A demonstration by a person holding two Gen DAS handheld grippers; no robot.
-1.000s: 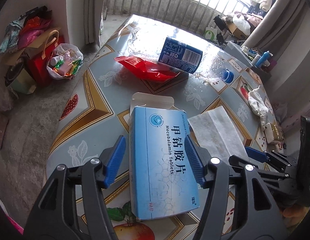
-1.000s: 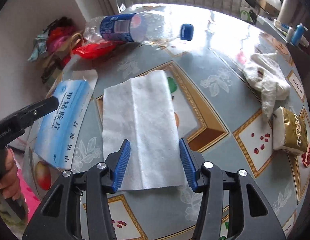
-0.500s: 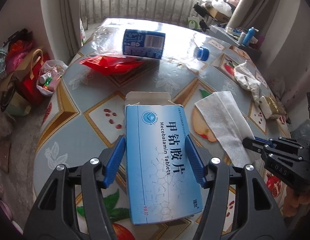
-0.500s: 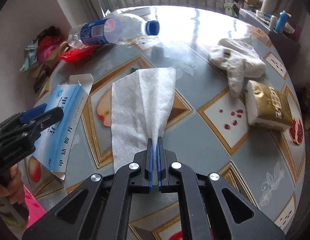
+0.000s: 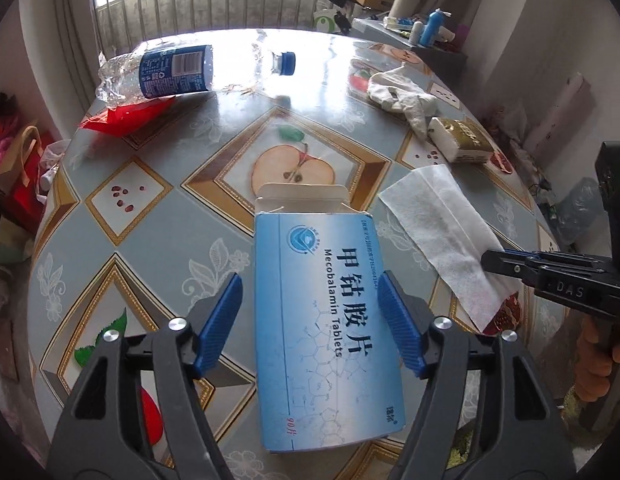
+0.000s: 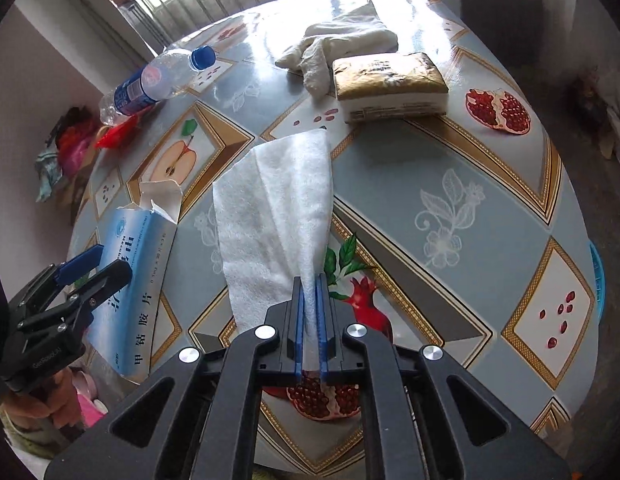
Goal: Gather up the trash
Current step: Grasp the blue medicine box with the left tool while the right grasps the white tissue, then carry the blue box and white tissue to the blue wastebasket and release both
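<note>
Round table [image 5: 157, 184] with a fruit-print oilcloth, barred window behind, bags on the floor at its far side.

Left wrist view: left gripper [image 5: 310, 320] hangs over the blue Mecobalamin tablet box [image 5: 322, 320], jaws wide, one pad on each long side of the box; contact with the carton cannot be confirmed. Box lies flat near the table's near edge, end flap open toward the centre. Beyond it: crushed water bottle [image 5: 173, 70] lying on a red plastic wrapper [image 5: 125, 120], a crumpled white cloth [image 5: 402, 96], a gold tissue pack [image 5: 462, 142]. To the right, the paper tissue [image 5: 438, 228] with the right gripper at its near end.

Right wrist view: right gripper [image 6: 310, 320] clamped tight on the tissue's [image 6: 269, 208] near end, paper bunched between the pads, the far end fanning out over the table. Tissue pack [image 6: 390, 84] and cloth [image 6: 346, 40] beyond; tablet box [image 6: 137, 280] to the left under the left gripper [image 6: 97, 268].

Step in hand, as judged: tissue grasped, box pick-up pending. Next: close the left jaws squarely across the box width, gently, since the empty carton may crush or skid off the near edge; then lift both. No bin visible in either view.
</note>
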